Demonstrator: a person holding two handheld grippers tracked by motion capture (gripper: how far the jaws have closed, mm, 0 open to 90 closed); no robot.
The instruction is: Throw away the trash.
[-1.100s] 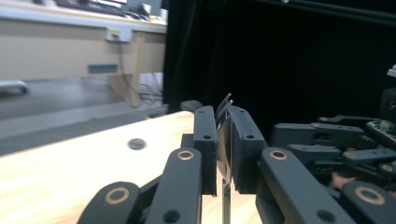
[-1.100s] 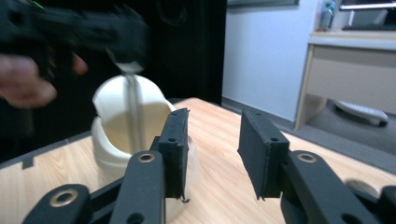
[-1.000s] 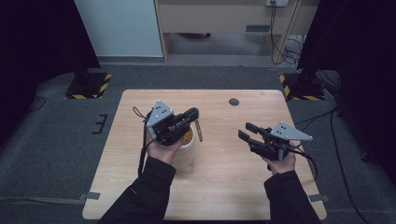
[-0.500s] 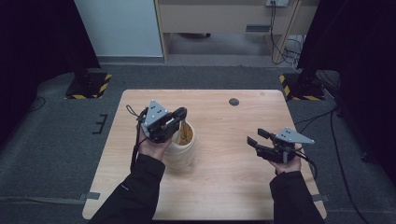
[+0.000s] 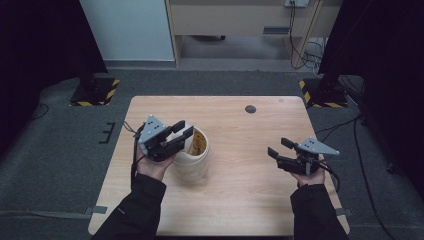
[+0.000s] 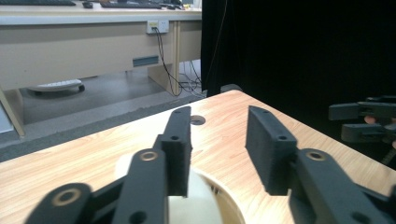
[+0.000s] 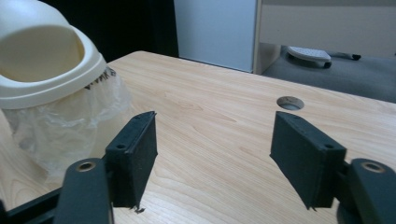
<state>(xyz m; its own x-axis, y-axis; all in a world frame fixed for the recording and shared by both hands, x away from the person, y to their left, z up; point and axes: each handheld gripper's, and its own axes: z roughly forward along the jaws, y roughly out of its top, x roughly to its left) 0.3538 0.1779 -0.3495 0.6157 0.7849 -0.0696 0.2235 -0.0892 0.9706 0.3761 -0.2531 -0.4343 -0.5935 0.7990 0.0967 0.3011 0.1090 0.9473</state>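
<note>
A cream bin (image 5: 192, 162) with a domed lid stands left of the table's middle; something yellow-brown shows in its top opening (image 5: 198, 145). My left gripper (image 5: 182, 131) hovers over the bin's left rim, jaws open and empty. The left gripper view has the bin's cream rim (image 6: 219, 203) just under the open left gripper (image 6: 217, 116). My right gripper (image 5: 278, 147) is held open above the table's right side, well apart from the bin, pointing toward it. Through the open right gripper (image 7: 215, 121) I see the lid (image 7: 42, 56) and a clear plastic liner (image 7: 70, 126) hanging below it.
The wooden table (image 5: 240, 200) has a round cable hole (image 5: 250, 109) near its far edge. Grey floor surrounds it, with a desk and cables (image 5: 300, 30) beyond and dark curtains at both sides.
My left gripper has drifted left and slightly toward the person over the bin. My right gripper has pulled back a little to the right. Both stay open.
</note>
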